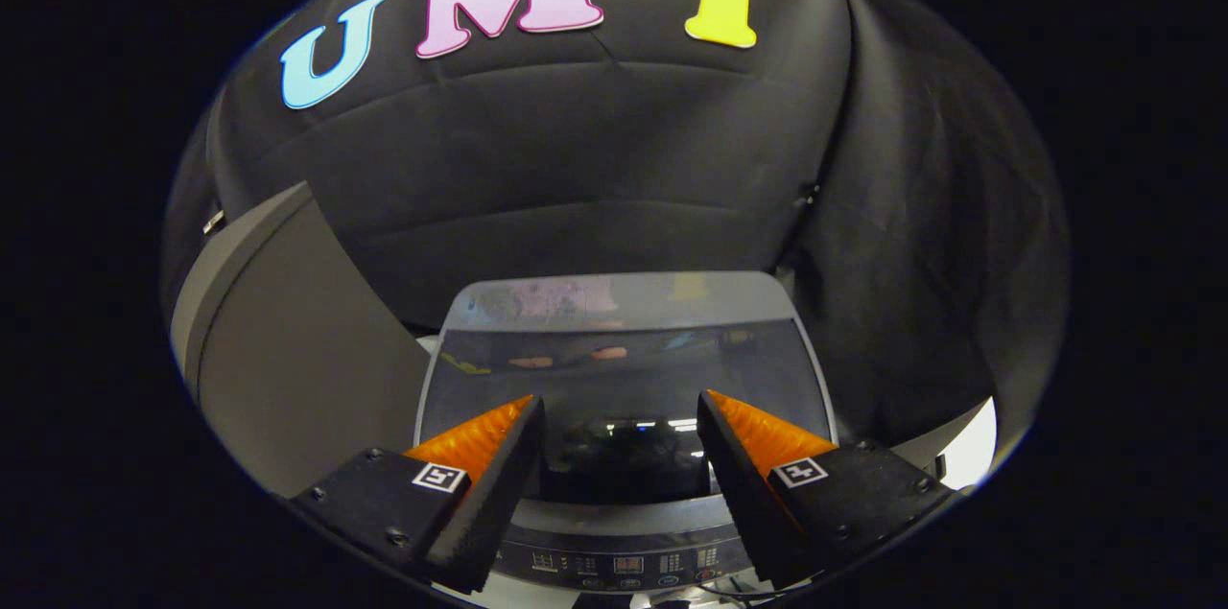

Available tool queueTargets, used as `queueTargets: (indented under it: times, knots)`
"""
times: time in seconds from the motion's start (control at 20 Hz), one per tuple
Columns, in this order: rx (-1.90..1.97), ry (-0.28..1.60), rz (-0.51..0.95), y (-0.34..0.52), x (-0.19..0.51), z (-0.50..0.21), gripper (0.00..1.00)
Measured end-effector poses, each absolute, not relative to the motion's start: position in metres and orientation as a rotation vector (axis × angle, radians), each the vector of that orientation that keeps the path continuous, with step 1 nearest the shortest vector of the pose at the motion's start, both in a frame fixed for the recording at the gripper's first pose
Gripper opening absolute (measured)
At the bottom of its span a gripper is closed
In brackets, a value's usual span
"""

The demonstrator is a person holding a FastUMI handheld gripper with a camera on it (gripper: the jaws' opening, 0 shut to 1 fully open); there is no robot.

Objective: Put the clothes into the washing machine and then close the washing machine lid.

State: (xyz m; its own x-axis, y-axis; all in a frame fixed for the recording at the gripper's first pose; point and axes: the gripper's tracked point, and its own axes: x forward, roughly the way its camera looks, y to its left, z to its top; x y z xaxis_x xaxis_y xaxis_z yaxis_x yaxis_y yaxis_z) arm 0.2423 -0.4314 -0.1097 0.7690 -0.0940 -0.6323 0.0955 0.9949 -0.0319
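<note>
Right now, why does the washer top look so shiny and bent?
Gripper view: the fisheye lens bows straight edges; the washing machine lid, closed, is glossy dark glass mirroring the booth and bright lights; the open gripper has its fingers sharp, holding nothing; the booth's surroundings stay dim.

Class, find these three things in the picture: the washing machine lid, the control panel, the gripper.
Washing machine lid (624, 369): gripper view, glass centre, lid shut.
Control panel (624, 566): gripper view, display strip.
Gripper (622, 417): gripper view, between open fingertips.

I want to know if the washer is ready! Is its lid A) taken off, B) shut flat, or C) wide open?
B: the lid lies flat over the washing machine, and the open gripper hovers above it holding nothing.
</note>
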Motion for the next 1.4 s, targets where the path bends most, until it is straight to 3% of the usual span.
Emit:
queueTargets:
  times: [0.7,1.4]
  knots:
    - [-0.018,0.832,-0.097,-0.438,0.214,-0.168,1.0]
    - [-0.02,0.287,-0.003,-0.398,0.23,0.08,0.99]
